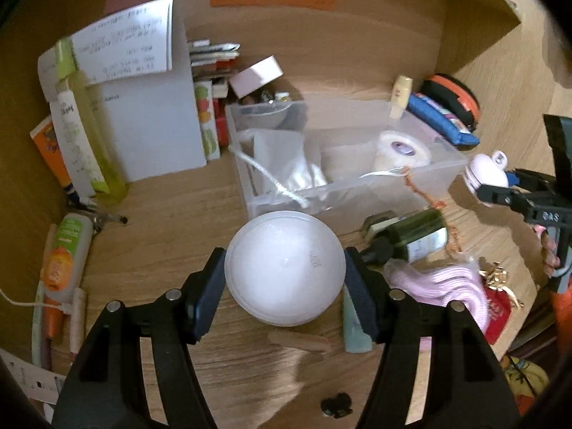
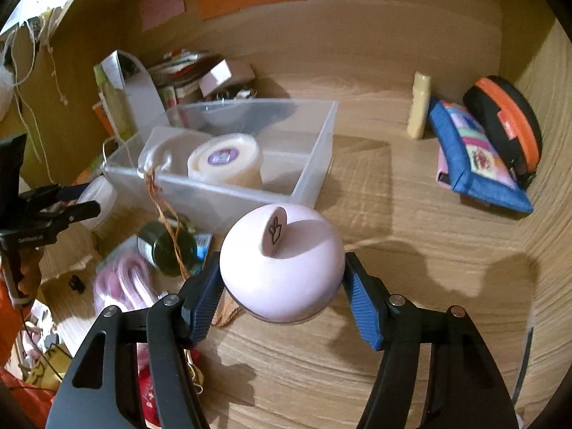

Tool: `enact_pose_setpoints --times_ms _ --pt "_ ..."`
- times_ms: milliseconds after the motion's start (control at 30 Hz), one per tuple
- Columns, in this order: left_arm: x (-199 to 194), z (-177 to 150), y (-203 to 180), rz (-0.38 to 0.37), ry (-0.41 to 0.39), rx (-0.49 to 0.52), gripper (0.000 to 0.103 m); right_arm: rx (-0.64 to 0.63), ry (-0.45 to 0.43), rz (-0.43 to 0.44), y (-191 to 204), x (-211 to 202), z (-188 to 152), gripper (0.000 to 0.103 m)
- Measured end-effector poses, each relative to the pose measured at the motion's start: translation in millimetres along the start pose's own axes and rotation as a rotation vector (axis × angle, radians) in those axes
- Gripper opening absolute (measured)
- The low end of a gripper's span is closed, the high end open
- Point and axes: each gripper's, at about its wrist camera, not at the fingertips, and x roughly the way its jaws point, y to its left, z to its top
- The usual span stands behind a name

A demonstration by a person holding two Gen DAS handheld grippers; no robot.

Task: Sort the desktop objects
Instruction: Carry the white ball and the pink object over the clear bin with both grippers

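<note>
Left tongs (image 1: 285, 273) pinch a white dome (image 1: 285, 268) across its widest part, clear of the desk (image 1: 221, 368); right tongs (image 2: 282, 279) pinch a pink lid (image 2: 282, 264) with a stub knob the same way. Both pieces hang in front of the clear bin (image 1: 343, 182), which sits mid-desk toward the back wall and already holds a round tub (image 1: 400, 152) and a white pouch (image 1: 286, 164). Judging by the task, each piece is headed for the bin or for mating with the other. Keep both level, hold the squeeze steady since smooth round sides could slip, and pass above the dark bottle (image 1: 411, 236) and pink cloth (image 1: 447, 286) lying by the bin's near right corner.
</note>
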Motion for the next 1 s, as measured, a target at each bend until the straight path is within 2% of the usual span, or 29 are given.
enact_pose_setpoints --times_ms 200,567,600,667,700,833,900,933,967,1000 --pt "-8 2 -9 -0.022 0.003 0.017 0.064 -0.001 -0.038 -0.003 -1 -10 11 0.061" --pt "-28 23 -31 -0.061 -0.065 0.039 0.064 -0.009 -0.046 0.003 2 -6 16 0.06" --pt "-29 26 -32 -0.063 -0.075 0.04 0.064 -0.011 -0.043 0.002 3 -5 16 0.057" --pt "-29 34 -34 -0.061 -0.091 0.043 0.064 -0.012 -0.037 0.015 4 -1 19 0.038" --pt "-27 37 -34 -0.055 -0.095 0.043 0.064 -0.009 -0.034 0.038 4 0 20 0.034" --pt "-17 48 -31 -0.049 -0.088 0.02 0.064 -0.022 -0.006 0.019 7 6 21 0.033" --pt "-15 52 -28 -0.05 -0.092 0.012 0.064 -0.016 0.011 0.048 4 4 17 0.038" --pt "-14 54 -27 -0.048 -0.093 0.01 0.064 -0.007 0.014 0.059 2 2 14 0.051" --pt "-12 57 -25 -0.045 -0.092 0.006 0.064 -0.002 0.014 0.05 0 1 10 0.069" --pt "-10 59 -24 -0.041 -0.091 0.001 0.064 -0.003 0.006 0.031 -2 -1 6 0.075"
